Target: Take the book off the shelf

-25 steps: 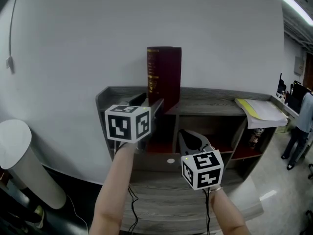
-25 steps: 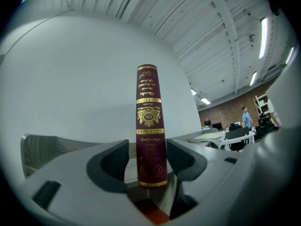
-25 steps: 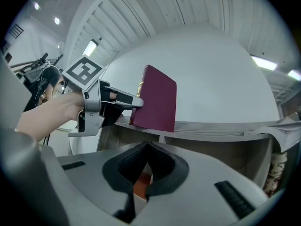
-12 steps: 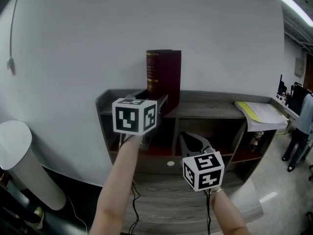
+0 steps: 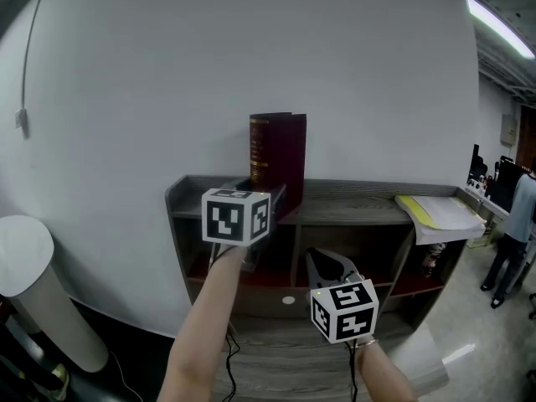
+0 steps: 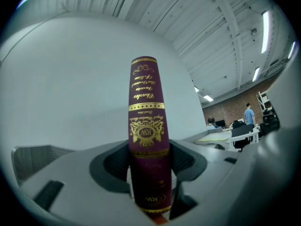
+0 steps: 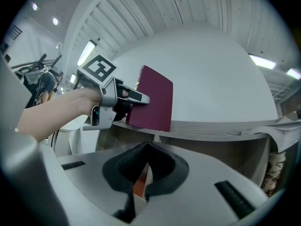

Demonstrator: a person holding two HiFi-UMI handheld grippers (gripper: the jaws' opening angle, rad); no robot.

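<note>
The left gripper (image 5: 270, 194) has its fingers clamped on the spine of the maroon book (image 5: 279, 149), which stands upright on top of the shelf (image 5: 360, 189). The right gripper (image 5: 327, 262) hangs at 5 o'clock from the left one, before the shelf, with its fingers together on nothing.

L gripper (image 6: 149, 171) higher, closer on the tall maroon hardback book (image 5: 280, 149)
Vs 1 s ago it has risen rel. to the grey wood-grain shelf (image 5: 352, 189) & edged right; jaws now pinch the spine's lower part. Head cam tipped up, so book & shelf sit lower in frame.
</note>
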